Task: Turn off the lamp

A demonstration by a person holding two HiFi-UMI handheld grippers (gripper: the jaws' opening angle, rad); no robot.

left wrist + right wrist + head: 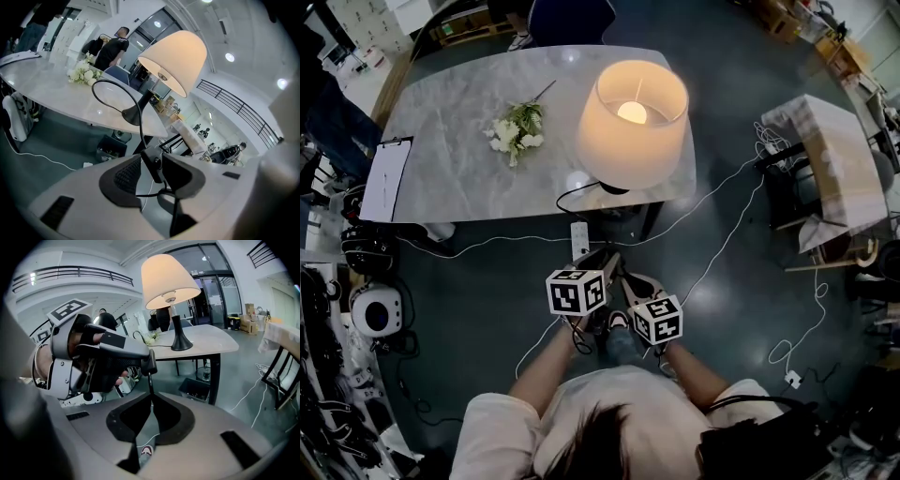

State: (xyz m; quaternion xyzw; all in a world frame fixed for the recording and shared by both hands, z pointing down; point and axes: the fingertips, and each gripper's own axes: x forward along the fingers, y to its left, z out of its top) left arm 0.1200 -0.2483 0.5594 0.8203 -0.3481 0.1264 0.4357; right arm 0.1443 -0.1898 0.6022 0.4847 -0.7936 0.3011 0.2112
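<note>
- The lamp (630, 122) stands on the grey marble table (459, 141), its bulb (631, 112) glowing inside the shade.
- The left gripper (152, 154) has its jaws spread, with the black inline switch (152, 165) between the pads and a gap on one side.
- The right gripper (151, 399) is just below, its jaws pinched on the thin cord (150, 384) that hangs from the switch.
- A dark bin (195, 388) sits on the floor under the table; what it holds is too small to tell.
- A sprig of white flowers (517, 131) lies on the table beside the lamp.
</note>
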